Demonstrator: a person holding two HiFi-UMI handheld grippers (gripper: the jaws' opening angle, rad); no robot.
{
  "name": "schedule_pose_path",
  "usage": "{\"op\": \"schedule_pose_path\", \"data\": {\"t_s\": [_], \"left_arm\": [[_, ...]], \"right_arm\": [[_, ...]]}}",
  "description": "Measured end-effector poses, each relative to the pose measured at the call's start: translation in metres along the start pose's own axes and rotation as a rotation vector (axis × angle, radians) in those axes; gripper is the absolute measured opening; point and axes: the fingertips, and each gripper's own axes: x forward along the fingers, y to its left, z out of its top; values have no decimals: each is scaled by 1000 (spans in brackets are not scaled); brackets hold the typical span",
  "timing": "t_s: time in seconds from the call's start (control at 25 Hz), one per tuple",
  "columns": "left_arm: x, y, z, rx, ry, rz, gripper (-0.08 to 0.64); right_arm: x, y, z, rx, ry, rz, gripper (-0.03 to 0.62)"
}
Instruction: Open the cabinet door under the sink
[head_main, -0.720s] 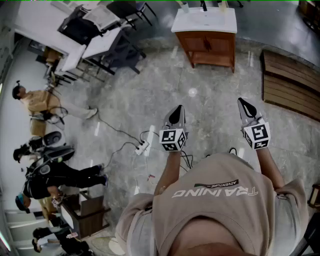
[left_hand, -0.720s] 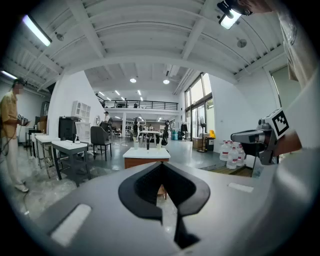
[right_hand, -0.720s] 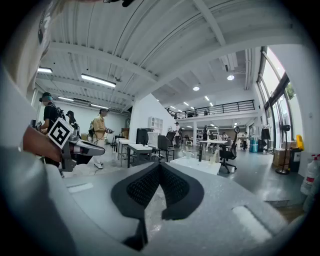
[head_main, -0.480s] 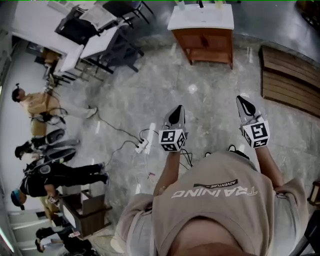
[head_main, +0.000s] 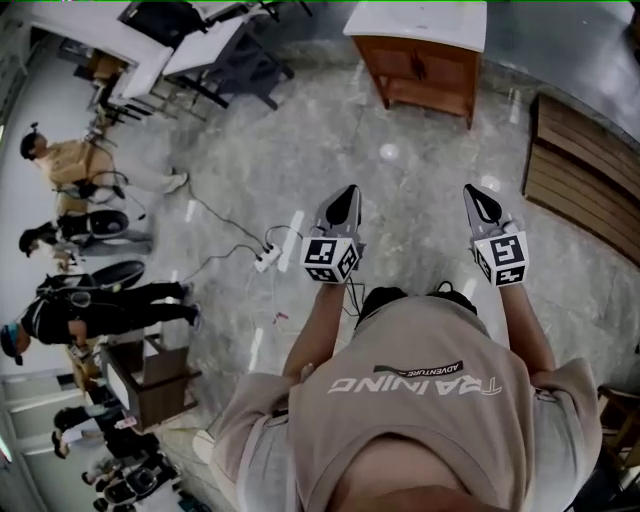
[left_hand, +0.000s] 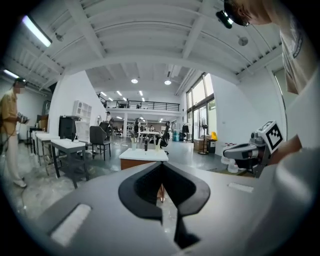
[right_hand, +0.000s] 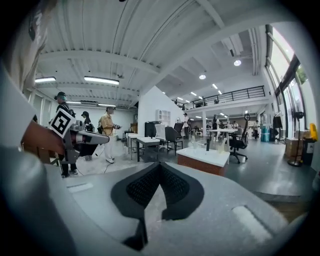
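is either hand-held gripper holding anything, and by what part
Nothing is held. The left hand-held gripper and right hand-held gripper both have jaws together on nothing, well short of the sink cabinet.

bright ceiling lights, floor glare, strong fisheye warping at edges.

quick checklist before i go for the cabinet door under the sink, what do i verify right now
1. Sink cabinet in sight: ok, ahead at the top of the head view.
2. Within reach: not ok, a stretch of floor lies between it and both grippers.
3. Door handle located: cannot tell, too small to make out.
4. Left gripper free: ok, jaws together on nothing.
5. Right gripper free: ok, jaws together on nothing.
6. Power strip off the path: ok, it lies to the left of the left gripper.
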Motion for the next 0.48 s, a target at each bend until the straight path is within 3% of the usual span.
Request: {"op": "schedule_pose_path", "data": {"t_s": [0.08, 0.24, 0.48], "left_arm": [[-3, -6, -8, -46, 23, -11, 15], [8, -5, -30, -20, 65, -12, 15], [31, 17, -36, -67, 64, -21, 15]], "right_arm": [[1, -3, -9, 30, 18, -3, 2], [6, -15, -32, 51, 36, 4, 2], [17, -21, -51, 145, 85, -34, 2]]}}
